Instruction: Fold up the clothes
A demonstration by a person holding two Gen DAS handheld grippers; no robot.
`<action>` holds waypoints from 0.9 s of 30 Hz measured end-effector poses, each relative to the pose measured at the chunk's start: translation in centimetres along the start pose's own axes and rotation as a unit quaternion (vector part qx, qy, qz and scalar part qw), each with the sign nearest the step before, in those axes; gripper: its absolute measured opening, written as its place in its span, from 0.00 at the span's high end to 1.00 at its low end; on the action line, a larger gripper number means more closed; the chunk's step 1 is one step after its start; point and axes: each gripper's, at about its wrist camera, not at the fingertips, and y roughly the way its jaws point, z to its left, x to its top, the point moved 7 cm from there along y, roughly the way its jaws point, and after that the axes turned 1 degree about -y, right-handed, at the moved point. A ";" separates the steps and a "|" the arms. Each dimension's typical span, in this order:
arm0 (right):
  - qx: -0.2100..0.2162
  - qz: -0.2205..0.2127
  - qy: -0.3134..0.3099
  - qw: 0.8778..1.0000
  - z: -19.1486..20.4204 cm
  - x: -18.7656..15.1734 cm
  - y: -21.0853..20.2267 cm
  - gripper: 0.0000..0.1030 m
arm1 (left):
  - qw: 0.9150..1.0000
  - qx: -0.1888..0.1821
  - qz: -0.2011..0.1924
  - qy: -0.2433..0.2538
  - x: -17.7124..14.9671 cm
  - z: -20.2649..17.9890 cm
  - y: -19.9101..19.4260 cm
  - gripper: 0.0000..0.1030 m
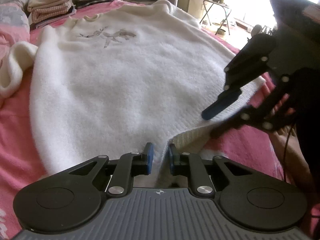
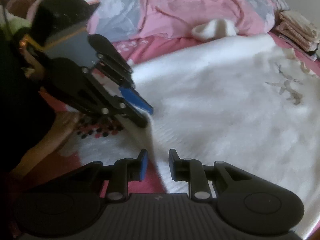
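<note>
sweater (image 1: 124,76) flat on bed (image 1: 18,132) | left gripper (image 1: 161,156) at its near hem, cloth between the fingers | right gripper (image 1: 215,118) at the hem to the right | two folded stacks (image 1: 80,0) beyond the collar | folding table (image 1: 216,6) behind, right of bed

Both claws point steeply down, side by side and near each other. The left claw (image 1: 161,156) has its blue pads (image 1: 149,156) nearly together, pinching a fold of sweater (image 1: 124,84) hem. The right claw (image 2: 158,164) stands narrow too, cloth between its pads; a hand (image 1: 280,108) grips its handle.
</note>
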 end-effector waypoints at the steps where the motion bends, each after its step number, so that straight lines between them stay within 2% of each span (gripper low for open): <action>1: -0.004 0.000 0.003 1.000 -0.2 0.1 0.1 0.95 | 1.000 0.000 0.000 0.003 -0.1 -0.1 -0.1 0.85; 3: -0.009 -0.003 0.006 1.000 -0.5 0.3 0.2 0.98 | 1.000 -0.006 0.005 0.012 -0.3 -0.3 -0.1 0.84; 5: -0.013 -0.005 0.003 1.000 -0.5 0.4 0.1 0.98 | 1.000 -0.010 0.010 0.021 -0.4 -0.6 0.0 0.77; 9: -0.011 0.000 -0.002 1.000 -0.4 0.4 0.2 0.98 | 1.000 -0.012 0.011 0.026 -0.3 -0.7 0.4 0.77; 11: 0.003 0.017 -0.001 1.000 -0.3 0.1 0.6 0.98 | 1.000 -0.004 0.007 0.029 0.0 -0.6 0.4 0.91; 13: 0.001 0.026 -0.006 1.000 -0.4 -0.2 0.7 0.97 | 0.999 0.012 -0.003 0.036 0.4 -0.4 0.2 0.94; 15: -0.012 0.028 -0.013 0.999 -0.7 -0.4 0.6 0.98 | 0.997 0.044 -0.026 0.058 1.0 -0.3 -0.4 0.97; 17: -0.050 0.014 -0.017 0.999 -1.3 0.0 0.3 0.98 | 0.988 0.097 -0.070 0.095 2.0 -0.5 -1.5 0.97; 18: -0.091 -0.010 -0.023 0.995 -1.9 0.7 -0.3 0.98 | 0.980 0.128 -0.095 0.116 2.6 -0.6 -2.2 0.97; 19: -0.133 -0.038 -0.029 0.990 -2.4 1.5 -1.1 0.98 | 0.970 0.159 -0.121 0.138 3.1 -0.9 -2.9 0.97; 21: -0.201 -0.097 -0.033 0.974 -3.1 2.9 -3.0 0.98 | 0.943 0.203 -0.148 0.217 3.2 -2.1 -3.3 0.97; 22: -0.212 -0.108 -0.042 0.970 -3.0 3.1 -3.4 0.98 | 0.933 0.212 -0.141 0.256 2.8 -2.8 -3.0 0.97; 23: -0.204 -0.106 -0.057 0.972 -2.7 2.9 -3.3 0.98 | 0.931 0.203 -0.115 0.281 1.8 -3.2 -2.1 0.97; 25: -0.181 -0.070 -0.093 0.977 -1.7 1.3 -1.7 0.98 | 0.934 0.166 -0.060 0.311 -0.7 -4.0 -0.4 0.97; 27: -0.163 -0.039 -0.144 0.975 -0.1 -0.7 -0.3 0.98 | 0.930 0.147 -0.033 0.336 -2.9 -4.9 0.3 0.97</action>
